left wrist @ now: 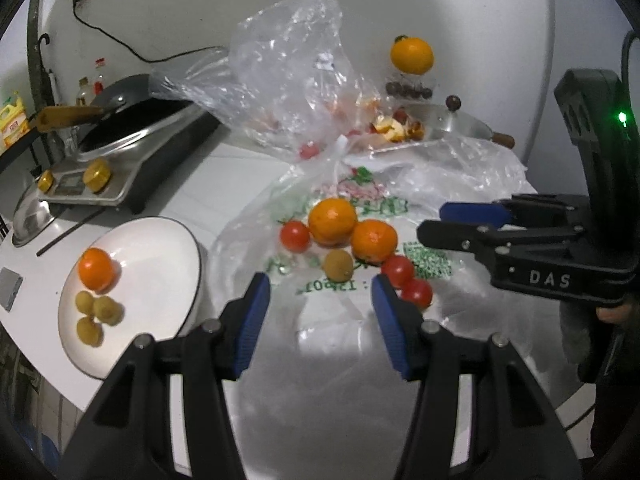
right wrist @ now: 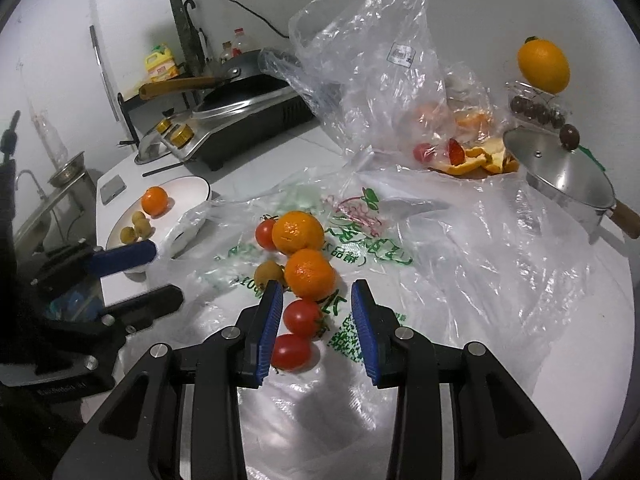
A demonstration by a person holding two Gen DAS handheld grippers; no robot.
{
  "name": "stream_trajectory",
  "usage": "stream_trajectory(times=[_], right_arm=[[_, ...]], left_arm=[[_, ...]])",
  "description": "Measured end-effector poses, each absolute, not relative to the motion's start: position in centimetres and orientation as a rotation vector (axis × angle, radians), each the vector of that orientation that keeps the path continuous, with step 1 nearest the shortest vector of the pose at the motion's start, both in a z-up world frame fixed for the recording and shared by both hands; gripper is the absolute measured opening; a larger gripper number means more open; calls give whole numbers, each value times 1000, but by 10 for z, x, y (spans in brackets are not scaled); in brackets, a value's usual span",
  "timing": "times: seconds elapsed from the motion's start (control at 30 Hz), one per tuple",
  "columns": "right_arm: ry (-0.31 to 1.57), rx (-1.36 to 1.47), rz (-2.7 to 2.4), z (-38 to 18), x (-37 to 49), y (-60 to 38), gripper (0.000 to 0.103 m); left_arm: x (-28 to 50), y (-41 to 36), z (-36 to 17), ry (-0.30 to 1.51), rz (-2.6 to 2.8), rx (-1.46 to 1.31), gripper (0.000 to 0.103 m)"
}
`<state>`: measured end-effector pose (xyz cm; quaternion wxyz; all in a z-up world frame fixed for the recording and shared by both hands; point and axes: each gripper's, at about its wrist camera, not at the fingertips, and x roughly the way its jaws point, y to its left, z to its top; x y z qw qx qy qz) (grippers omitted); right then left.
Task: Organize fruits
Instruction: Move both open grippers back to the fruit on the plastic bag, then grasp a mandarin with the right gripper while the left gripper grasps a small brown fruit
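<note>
A white plate (left wrist: 188, 240) (right wrist: 200, 186) at the left holds a mandarin (left wrist: 95, 269) and three longans (left wrist: 98, 312). On a flat printed plastic bag (left wrist: 360, 200) lie two mandarins (left wrist: 332, 222) (right wrist: 298, 232), a longan (left wrist: 339, 266) (right wrist: 270, 273) and three cherry tomatoes (left wrist: 295, 236) (right wrist: 303, 317). My left gripper (left wrist: 320, 284) (right wrist: 160, 276) is open and empty just short of the longan. Above the two nearest tomatoes hovers my right gripper (right wrist: 318, 292) (left wrist: 436, 222), also open; no pad touches them.
A crumpled clear bag (left wrist: 288, 64) stands behind the fruit, with peel scraps (left wrist: 394, 126) and a steel lidded pan (right wrist: 568, 176) to its right. An induction cooker with a frying pan (left wrist: 132, 120) sits at the back left. A large orange (right wrist: 543, 65) rests on a box.
</note>
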<state>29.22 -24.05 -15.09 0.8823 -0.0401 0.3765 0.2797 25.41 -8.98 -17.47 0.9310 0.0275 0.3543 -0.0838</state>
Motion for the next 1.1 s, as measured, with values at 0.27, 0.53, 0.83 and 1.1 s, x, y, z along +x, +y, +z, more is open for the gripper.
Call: stream_trajectory(times=[0.27,0.53,0.83,1.1], right_arm=[[813,-89,645,-160,314,-227,38],[869,-94,674,-178,331,-218,38],[873,-8,647,-176,343,-243,38],[846,47,520,-173,352,-272,38]], left_arm=[[273,-97,-184,741,-169,87,54],[287,-103,-198,772,-172,111,53],[297,-121,-205,781,-202,151,49],[309,-123,-216,818,-202,163,41]])
